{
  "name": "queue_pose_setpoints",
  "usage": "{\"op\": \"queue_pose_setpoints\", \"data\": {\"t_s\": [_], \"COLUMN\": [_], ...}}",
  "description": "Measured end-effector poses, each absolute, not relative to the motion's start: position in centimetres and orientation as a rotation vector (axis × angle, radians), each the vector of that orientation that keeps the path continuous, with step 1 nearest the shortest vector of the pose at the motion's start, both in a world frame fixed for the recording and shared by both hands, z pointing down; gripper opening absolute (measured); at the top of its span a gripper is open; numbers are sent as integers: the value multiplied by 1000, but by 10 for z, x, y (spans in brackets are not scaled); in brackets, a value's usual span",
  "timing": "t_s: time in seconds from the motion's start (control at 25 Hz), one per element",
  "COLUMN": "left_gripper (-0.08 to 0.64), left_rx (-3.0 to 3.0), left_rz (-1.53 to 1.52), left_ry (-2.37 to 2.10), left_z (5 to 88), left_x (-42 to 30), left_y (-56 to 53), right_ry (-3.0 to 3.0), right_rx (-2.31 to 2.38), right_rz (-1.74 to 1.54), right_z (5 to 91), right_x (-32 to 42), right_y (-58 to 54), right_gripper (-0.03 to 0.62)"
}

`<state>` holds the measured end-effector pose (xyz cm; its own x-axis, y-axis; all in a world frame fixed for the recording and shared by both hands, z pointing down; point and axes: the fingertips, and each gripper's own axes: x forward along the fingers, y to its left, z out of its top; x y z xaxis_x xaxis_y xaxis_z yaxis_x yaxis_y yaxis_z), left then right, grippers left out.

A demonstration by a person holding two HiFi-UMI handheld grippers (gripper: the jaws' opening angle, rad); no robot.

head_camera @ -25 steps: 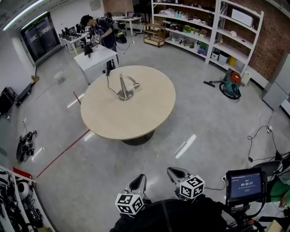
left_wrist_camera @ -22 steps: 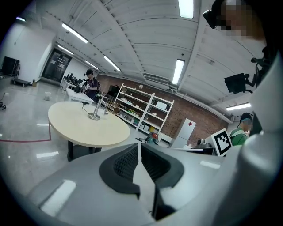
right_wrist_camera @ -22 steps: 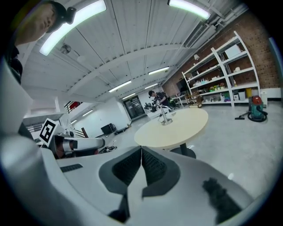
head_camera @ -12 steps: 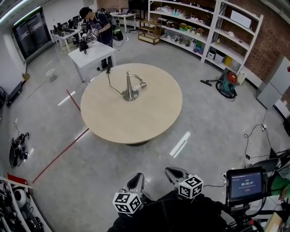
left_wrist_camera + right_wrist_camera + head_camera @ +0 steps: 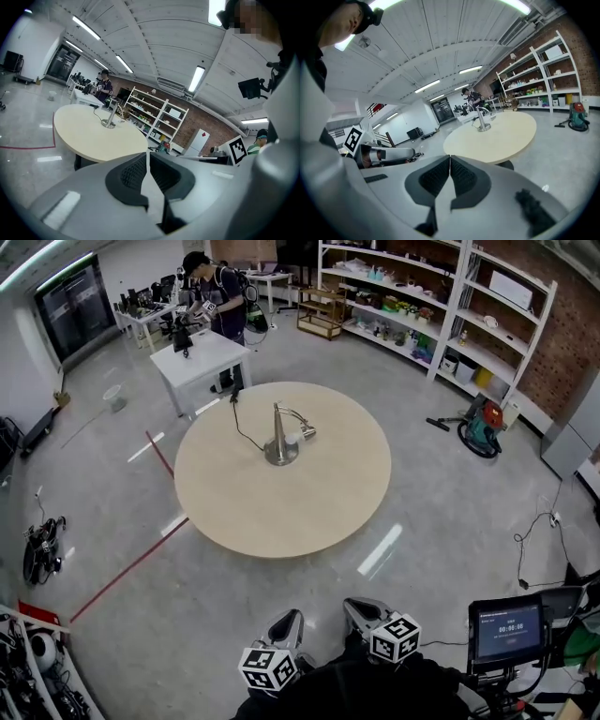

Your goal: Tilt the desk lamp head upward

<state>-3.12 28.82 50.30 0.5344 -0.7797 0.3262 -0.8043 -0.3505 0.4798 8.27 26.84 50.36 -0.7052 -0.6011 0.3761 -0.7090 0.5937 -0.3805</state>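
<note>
While I stand well back from the round table, open grey floor lies between me and its near edge, so nothing here is within reach.

Table: pale top, dark pedestal, bare apart from the lamp. A person works at a small white table beyond its far-left edge, not part of my job.

Desk lamp: the task's thing. Its round metal base sits just past the table's centre, toward the far edge, with the stem upright. My guess is that it sits on that side because its black cord runs off the far-left edge and probably has little slack.

Left gripper and right gripper: both held low and close to my body, pointing toward the table. Each has its ribbed pads pressed together with nothing between them, sensible for carrying since there is nothing to hold yet.

Lamp head: small, at the end of the arm curving off the stem top toward the table's right edge, and it seems to droop toward the tabletop. Task not begun. I judge I'll need one gripper steadying the base and the other lifting the head.
</note>
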Motion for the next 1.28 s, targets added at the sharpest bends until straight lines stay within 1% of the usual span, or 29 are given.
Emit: {"op": "queue_pose_setpoints", "data": {"t_s": [0.16, 0.68, 1.28], "left_gripper": [29, 31, 30], "left_rx": [2153, 2119, 2091], "left_rz": [69, 81, 99], "left_ry": [-1339, -1493, -1498], "left_z": [499, 500, 490], "left_x": [-14, 73, 62], "left_y": [257, 134, 136], "right_ry": [-2650, -2734, -2718], "right_rx": [1013, 886, 882], "right_rz": [776, 748, 789], "right_z": [502, 509, 505], "right_x": [95, 180, 172], "right_y": [231, 91, 92], "right_gripper": [6, 6, 6]}}
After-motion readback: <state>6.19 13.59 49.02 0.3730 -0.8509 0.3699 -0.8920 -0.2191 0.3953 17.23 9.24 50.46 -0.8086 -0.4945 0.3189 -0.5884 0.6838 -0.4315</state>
